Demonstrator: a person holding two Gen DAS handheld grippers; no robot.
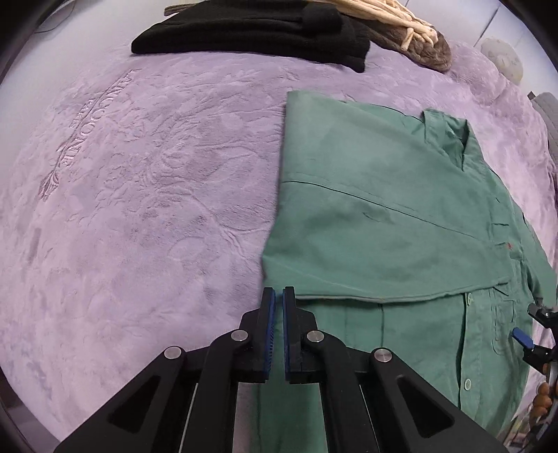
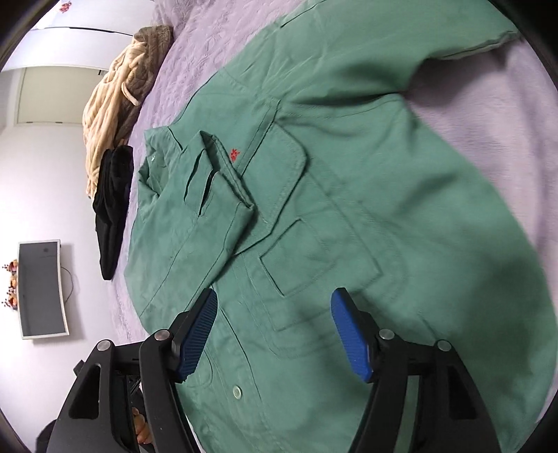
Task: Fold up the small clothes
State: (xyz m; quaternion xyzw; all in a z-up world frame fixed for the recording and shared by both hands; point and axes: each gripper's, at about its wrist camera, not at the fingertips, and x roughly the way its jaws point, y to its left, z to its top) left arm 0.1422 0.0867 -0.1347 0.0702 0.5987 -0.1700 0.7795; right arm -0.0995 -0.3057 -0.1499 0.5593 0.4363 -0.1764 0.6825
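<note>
A green button shirt (image 1: 376, 223) lies flat on the purple blanket (image 1: 139, 195), its left side and sleeve folded over the front. My left gripper (image 1: 279, 296) hovers at the folded flap's lower left corner, jaws shut with nothing between the blue pads. In the right wrist view the same green shirt (image 2: 348, 195) fills the frame, with a chest pocket (image 2: 314, 258), a small red emblem and the folded sleeve's cuff (image 2: 226, 181) on top. My right gripper (image 2: 273, 303) stands open above the shirt front below the pocket, holding nothing. Its far sleeve (image 2: 436, 31) lies spread out.
A folded black garment (image 1: 251, 31) lies at the blanket's far edge, beside a beige and brown knitted blanket (image 1: 411, 31). A grey monitor (image 2: 42, 289) hangs on the white wall. The other gripper's blue tip (image 1: 521, 336) shows at the right edge.
</note>
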